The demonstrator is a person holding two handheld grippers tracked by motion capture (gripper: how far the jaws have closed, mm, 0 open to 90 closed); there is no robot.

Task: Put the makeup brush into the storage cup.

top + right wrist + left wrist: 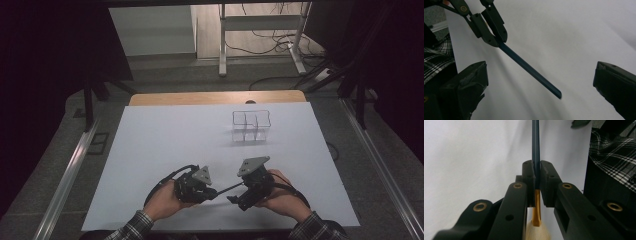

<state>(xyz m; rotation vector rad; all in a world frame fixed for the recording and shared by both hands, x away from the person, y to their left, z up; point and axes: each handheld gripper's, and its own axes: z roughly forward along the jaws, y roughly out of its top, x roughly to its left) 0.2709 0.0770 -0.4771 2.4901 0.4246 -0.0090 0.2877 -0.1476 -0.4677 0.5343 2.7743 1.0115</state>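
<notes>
Left gripper (537,173) pinches a brush (535,150) by its handle, ahead of the wide-spread right gripper (540,82). Handover seems underway; next, right's 2 jaws should straddle the handle's free end.

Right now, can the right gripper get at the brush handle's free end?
Probably yes. The right gripper stands open, and the brush handle, clamped by the left gripper, points into the gap between its jaws with nothing between.
</notes>
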